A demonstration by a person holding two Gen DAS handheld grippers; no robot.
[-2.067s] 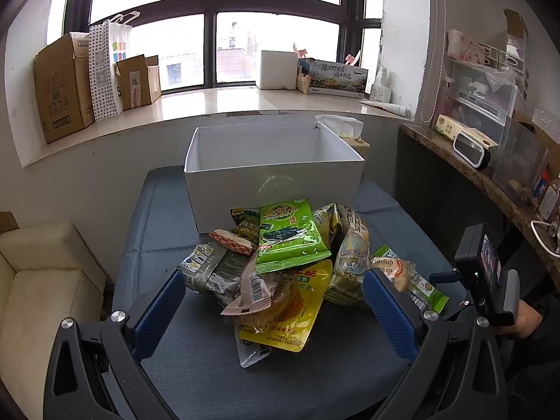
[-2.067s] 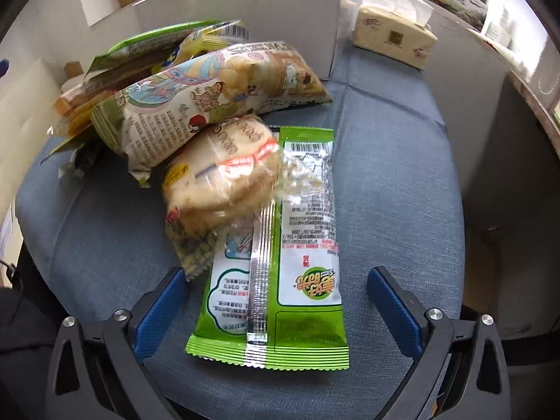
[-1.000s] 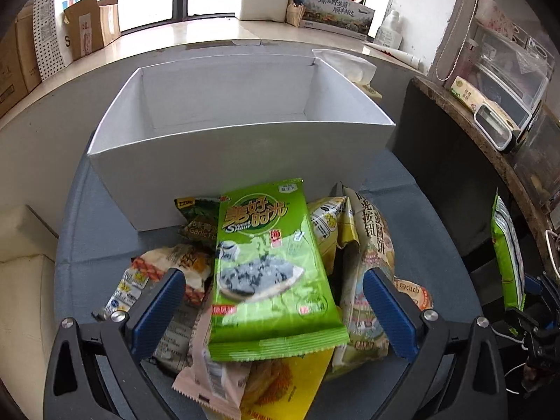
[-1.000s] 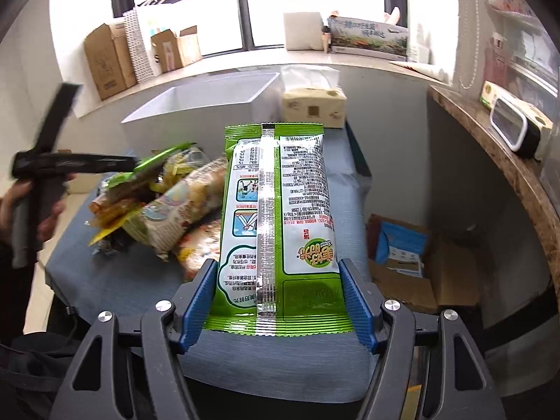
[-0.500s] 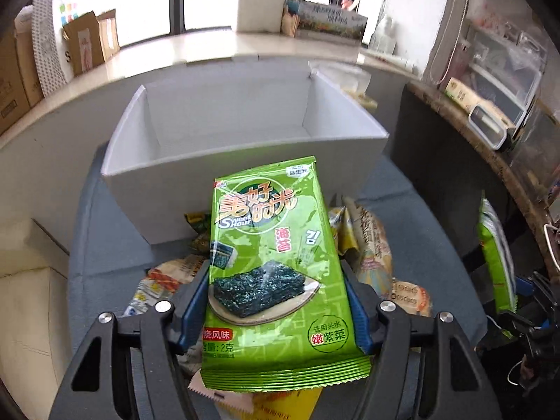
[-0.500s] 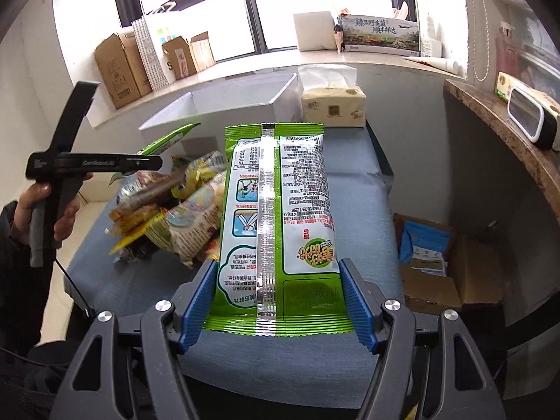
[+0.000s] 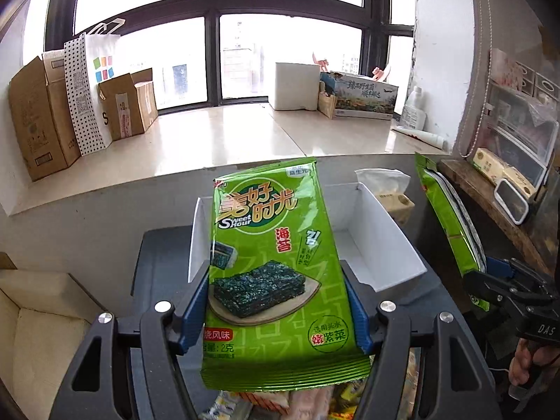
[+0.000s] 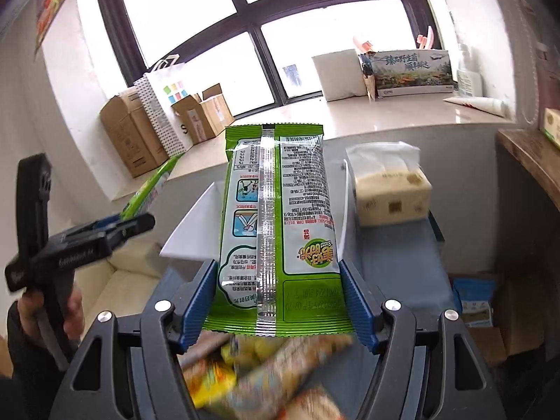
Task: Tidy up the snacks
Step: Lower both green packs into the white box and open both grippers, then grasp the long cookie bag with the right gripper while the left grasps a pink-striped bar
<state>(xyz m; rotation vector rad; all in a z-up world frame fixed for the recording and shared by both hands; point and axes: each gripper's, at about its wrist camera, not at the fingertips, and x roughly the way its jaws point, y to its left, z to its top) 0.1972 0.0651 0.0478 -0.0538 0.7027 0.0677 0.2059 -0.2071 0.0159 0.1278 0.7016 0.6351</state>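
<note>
left wrist view: left gripper (image 7: pixel 278 311) is clamped across the bottom of the seaweed snack pack (image 7: pixel 274 266), blue pads on both side edges, so it's pinching the pack.
pack vs box: the white box (image 7: pixel 381 231) sits straight ahead of and below the pack; the pack's long axis points right at it (so my guess is forward and down, then let go).
readable print: "Sweet Hour", big yellow Chinese brand letters, red "海苔", Korean "김", "2克" near the bottom.
right wrist view: right gripper (image 8: pixel 278 301) is squeezed onto a second green pack (image 8: pixel 276 231), back side up with the silver seam.
pack vs box: the same white box (image 8: pixel 189 234) is just behind it, long axis aimed at the box too, tissue pack (image 8: pixel 392 192) right of the box.
nearer hand: can't really tell.
leftovers: blurry snack pile (image 8: pixel 266 378) below the jaws, on the near side of the box.
</note>
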